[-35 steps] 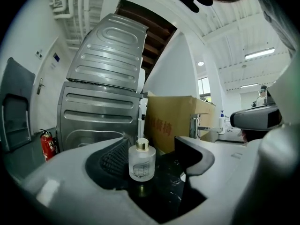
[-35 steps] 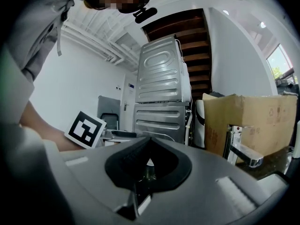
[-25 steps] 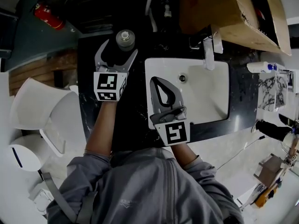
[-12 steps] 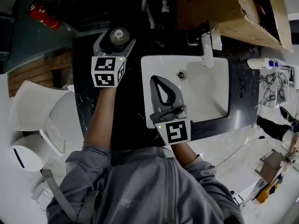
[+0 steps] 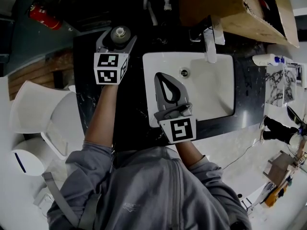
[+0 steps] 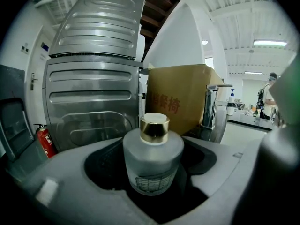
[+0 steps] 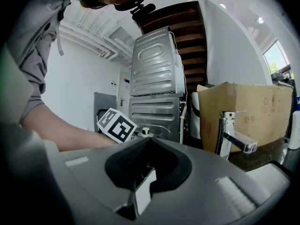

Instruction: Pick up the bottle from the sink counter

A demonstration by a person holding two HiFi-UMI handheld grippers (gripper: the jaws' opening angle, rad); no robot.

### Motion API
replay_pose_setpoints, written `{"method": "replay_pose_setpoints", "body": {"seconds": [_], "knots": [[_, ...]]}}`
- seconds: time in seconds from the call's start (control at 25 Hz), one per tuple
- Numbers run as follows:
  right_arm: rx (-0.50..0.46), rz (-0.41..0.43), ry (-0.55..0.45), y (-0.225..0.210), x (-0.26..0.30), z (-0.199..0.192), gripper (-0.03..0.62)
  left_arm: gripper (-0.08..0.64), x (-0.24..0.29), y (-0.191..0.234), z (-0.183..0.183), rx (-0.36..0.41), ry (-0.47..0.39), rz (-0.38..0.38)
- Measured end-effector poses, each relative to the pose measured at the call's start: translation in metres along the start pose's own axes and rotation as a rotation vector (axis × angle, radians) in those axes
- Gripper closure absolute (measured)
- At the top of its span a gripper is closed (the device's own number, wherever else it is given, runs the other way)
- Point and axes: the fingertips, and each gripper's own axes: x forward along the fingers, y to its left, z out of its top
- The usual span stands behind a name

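1. Cardboard box (image 5: 230,8) and chrome faucet (image 5: 209,42) stand behind the white sink (image 5: 216,95). A white container (image 5: 266,59) lies at the counter's far right.
2. We see a ribbed steel appliance (image 6: 93,78) behind the bottle, with a red fire extinguisher (image 6: 44,142) to its left.
3. The frosted, gold-capped bottle (image 6: 153,163) stands upright on the black counter (image 5: 129,123), left of the sink. It is between the left gripper's (image 5: 118,36) jaws, which have just been closing. Dark gaps show on both sides, so we read them as released.
4. The right gripper (image 5: 161,76) hovers over the sink's left edge, clenched on nothing.
5. Pale floor (image 5: 230,147) borders the counter.
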Motion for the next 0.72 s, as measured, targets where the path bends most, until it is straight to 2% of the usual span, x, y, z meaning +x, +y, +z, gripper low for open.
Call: {"method": "replay_pose_setpoints", "body": {"seconds": [0.12,0.28,0.52,0.72], "knots": [[-0.006,-0.003,0.011,0.001,-0.005,-0.003,0.591,0.219,-0.015,-0.006,0.005,0.001,-0.019,-0.007],[-0.015,-0.001,-0.001,0.002,-0.011,0.0,0.591,0.219,-0.04,-0.021,0.02,0.039,-0.044,-0.018],[-0.05,0.0,-0.036,0.006,-0.033,0.013,0.591,0.219,-0.102,-0.048,0.043,0.056,-0.087,-0.017],[-0.063,0.018,-0.074,0.014,-0.055,0.028,0.591,0.219,-0.16,-0.07,0.057,0.055,-0.12,0.012]]}}
